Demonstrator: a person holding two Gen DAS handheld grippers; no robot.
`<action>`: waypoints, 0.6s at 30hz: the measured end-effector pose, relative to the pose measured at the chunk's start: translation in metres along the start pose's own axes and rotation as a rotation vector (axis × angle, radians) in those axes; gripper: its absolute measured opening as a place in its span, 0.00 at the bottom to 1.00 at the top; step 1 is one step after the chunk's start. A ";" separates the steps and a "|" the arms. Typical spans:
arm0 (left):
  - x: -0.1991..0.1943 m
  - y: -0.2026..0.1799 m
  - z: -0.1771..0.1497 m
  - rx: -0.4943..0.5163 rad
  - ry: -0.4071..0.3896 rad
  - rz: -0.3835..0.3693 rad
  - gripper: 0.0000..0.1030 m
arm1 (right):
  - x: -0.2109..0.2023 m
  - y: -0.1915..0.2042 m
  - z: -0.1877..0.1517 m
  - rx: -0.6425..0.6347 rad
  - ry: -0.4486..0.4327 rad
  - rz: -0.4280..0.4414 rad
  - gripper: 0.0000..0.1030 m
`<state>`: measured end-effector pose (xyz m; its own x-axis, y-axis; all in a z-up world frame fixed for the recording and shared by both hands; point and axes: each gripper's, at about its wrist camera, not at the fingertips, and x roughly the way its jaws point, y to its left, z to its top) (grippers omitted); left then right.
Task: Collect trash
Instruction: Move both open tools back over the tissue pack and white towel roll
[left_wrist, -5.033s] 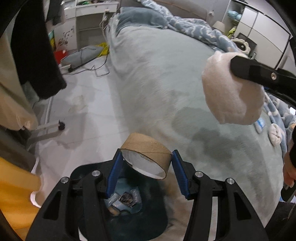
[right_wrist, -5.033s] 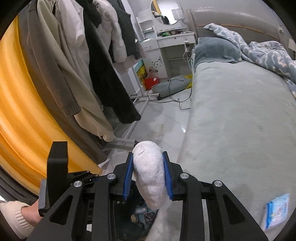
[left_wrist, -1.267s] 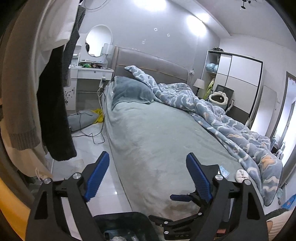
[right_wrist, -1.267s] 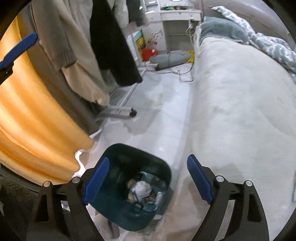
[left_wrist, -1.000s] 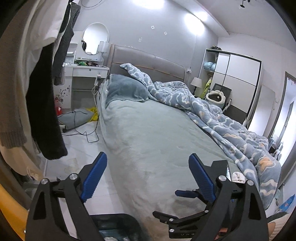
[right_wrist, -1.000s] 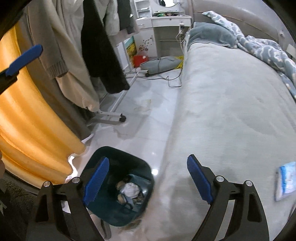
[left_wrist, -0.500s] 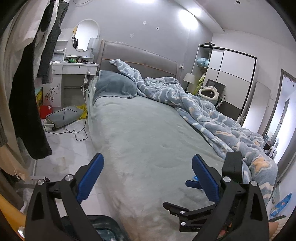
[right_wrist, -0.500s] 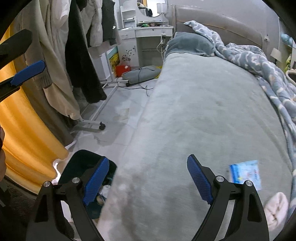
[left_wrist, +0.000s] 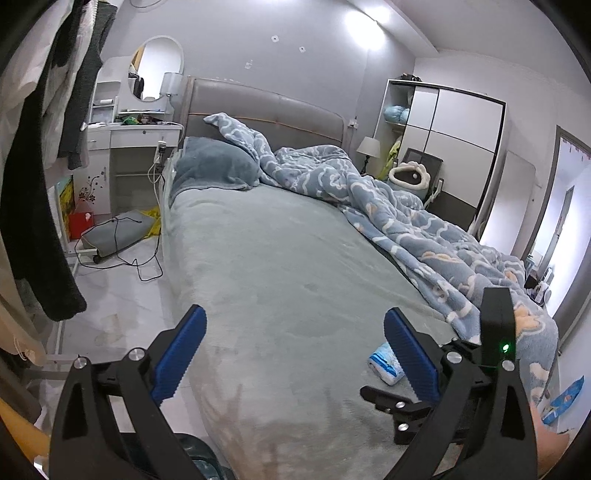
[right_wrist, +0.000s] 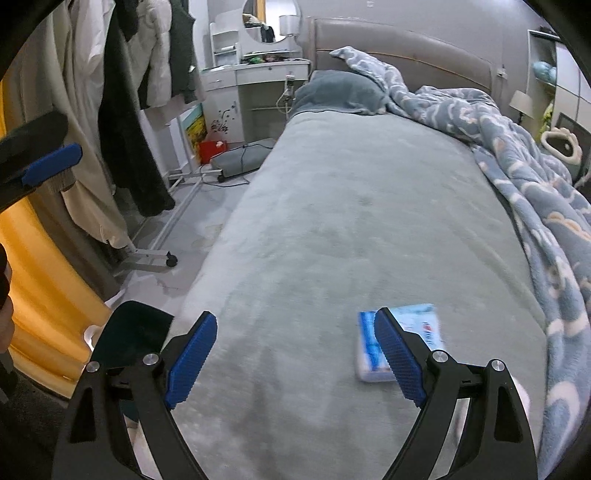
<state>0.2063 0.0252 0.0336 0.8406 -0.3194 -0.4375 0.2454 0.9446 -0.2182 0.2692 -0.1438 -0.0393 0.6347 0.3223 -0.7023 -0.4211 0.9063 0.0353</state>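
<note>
**Two open grippers over the bed**

The left gripper (left_wrist: 293, 350) points slightly down over the grey bed (left_wrist: 280, 266). Its blue jaws stand wide apart with nothing between them. The right gripper (right_wrist: 295, 350) tips down more steeply over the same bed. Its jaws are wide apart too and hold nothing.

A blue and white packet (right_wrist: 399, 341) lies flat on the bed at about 4 o'clock in the right view. The right-hand blue pad covers part of it, and it looks blurry. In the left view the packet (left_wrist: 384, 363) peeks out beside the pad at 4 o'clock.

The dark bin (right_wrist: 129, 339) sits on the floor at 8 o'clock, partly behind the gripper. What is inside cannot be seen.
</note>
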 end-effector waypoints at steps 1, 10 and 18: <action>0.002 -0.002 -0.001 0.001 0.003 -0.002 0.95 | -0.001 -0.002 0.000 0.001 -0.002 -0.005 0.85; 0.015 -0.023 -0.003 0.016 0.014 -0.025 0.95 | -0.012 -0.039 -0.012 0.039 0.000 -0.059 0.85; 0.029 -0.042 -0.006 0.038 0.034 -0.050 0.95 | -0.022 -0.064 -0.025 0.064 -0.002 -0.094 0.85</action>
<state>0.2174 -0.0239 0.0250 0.8099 -0.3684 -0.4564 0.3055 0.9292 -0.2078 0.2660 -0.2162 -0.0440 0.6706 0.2352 -0.7036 -0.3176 0.9481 0.0143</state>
